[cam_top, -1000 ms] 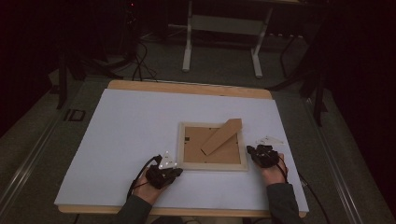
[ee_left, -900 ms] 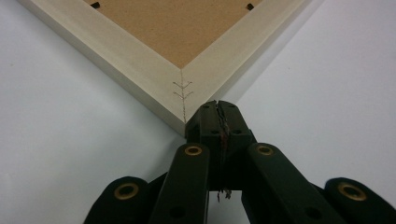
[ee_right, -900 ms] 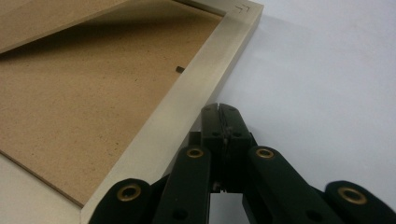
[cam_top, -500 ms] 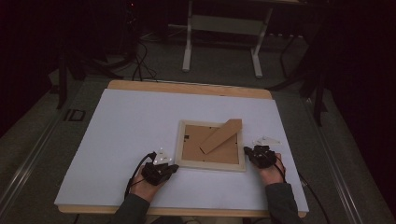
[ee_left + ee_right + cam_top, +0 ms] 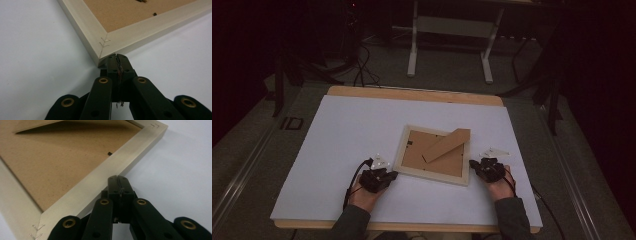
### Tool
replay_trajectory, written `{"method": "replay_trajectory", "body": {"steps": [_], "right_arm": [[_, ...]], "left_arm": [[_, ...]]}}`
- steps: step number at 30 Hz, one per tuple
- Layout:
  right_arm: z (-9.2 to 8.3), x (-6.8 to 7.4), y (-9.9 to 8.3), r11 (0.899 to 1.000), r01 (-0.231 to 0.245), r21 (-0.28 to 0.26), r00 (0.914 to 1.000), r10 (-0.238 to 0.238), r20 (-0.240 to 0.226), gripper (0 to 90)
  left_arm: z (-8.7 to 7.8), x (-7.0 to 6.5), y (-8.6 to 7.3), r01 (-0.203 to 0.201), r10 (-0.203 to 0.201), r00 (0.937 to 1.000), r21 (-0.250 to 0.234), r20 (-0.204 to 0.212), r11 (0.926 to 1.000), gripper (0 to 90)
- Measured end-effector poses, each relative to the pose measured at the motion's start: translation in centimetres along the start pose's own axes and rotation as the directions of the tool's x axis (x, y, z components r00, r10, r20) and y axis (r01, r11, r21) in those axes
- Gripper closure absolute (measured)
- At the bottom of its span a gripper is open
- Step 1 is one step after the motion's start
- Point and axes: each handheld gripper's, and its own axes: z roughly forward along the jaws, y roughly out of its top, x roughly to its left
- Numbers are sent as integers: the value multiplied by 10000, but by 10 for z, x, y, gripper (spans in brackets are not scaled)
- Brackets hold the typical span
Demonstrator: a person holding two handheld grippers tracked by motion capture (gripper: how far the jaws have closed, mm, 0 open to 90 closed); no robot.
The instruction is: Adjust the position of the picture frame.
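A person is pressing the closed, empty left gripper (image 5: 393,174) and right gripper (image 5: 472,163) against opposite sides of a face-down picture frame (image 5: 435,152) on a white table (image 5: 337,135).

The left gripper (image 5: 117,58), jaws pressed together, touches the stapled corner of the picture frame (image 5: 105,45).

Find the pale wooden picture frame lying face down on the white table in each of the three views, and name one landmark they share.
High view: the pale wooden picture frame lies centre, slightly right.
Left gripper view: its stapled corner sits upper centre, at the shut left claw.
Right gripper view: its rail runs diagonally across the left, against the shut right claw.
Shared landmark: the brown fibreboard backing.
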Motion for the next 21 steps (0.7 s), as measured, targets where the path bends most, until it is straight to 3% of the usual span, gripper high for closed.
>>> {"method": "replay_trajectory", "body": {"steps": [7,13,18,21], "right_arm": [[-1,10,1,9999,153,-3,9998,-153,-122,900],[1,20,3,9991,414,10,9988,-413,-259,900],[3,27,4,9981,613,8,9974,-612,-381,900],[4,34,5,9970,777,23,9958,-775,-489,900]], "left_arm": [[1,5,2,190,-190,9998,-33,-111,9998,900],[0,15,3,723,-724,9973,-121,-133,9973,900],[2,20,4,932,-936,9954,-206,-220,9954,900],[1,22,6,839,-845,9955,-150,-431,9964,900]]}}
